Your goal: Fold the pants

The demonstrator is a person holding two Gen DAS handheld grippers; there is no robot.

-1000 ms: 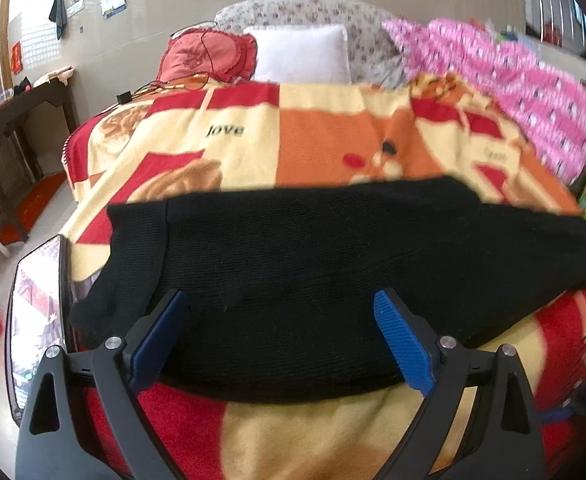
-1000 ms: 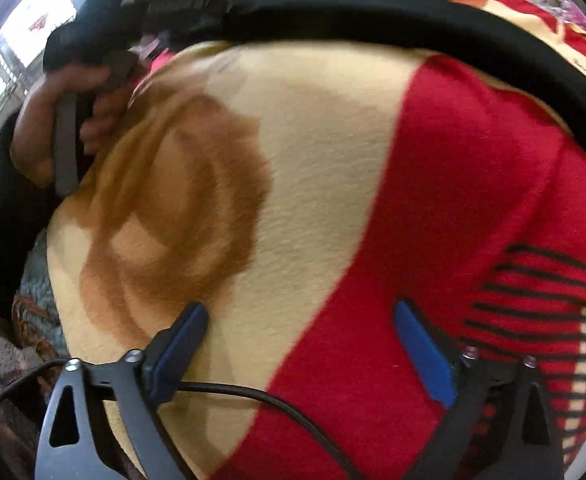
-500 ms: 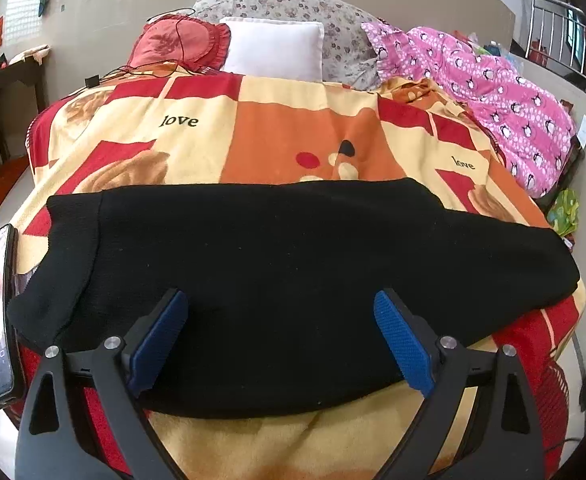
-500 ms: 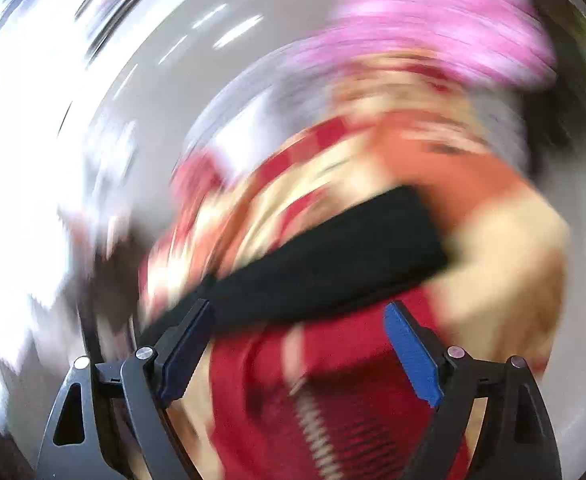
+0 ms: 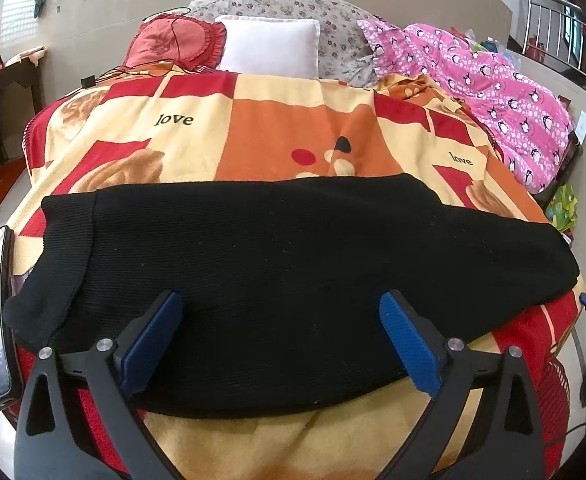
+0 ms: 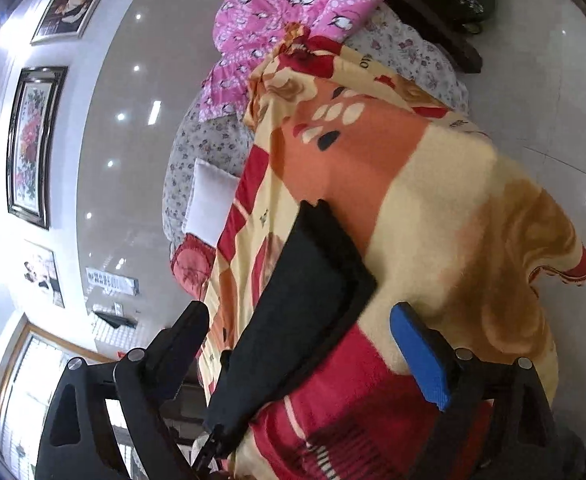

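Left claw (image 5: 277, 344) above pants (image 5: 277, 264)

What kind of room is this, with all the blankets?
Most likely a bedroom in a home. There is a bed with a colourful blanket, a white pillow at its head and a pink quilt along one side. Black pants lie spread across it.

Colours and patterns noted on the bed

Black knit pants (image 5: 277, 264); blanket (image 5: 293, 128) in red, orange and cream blocks with brown roses; pink penguin-print quilt (image 5: 493, 88); white pillow (image 5: 269, 50); red cushion (image 5: 173, 42); blue-padded black fingers (image 5: 409, 344).
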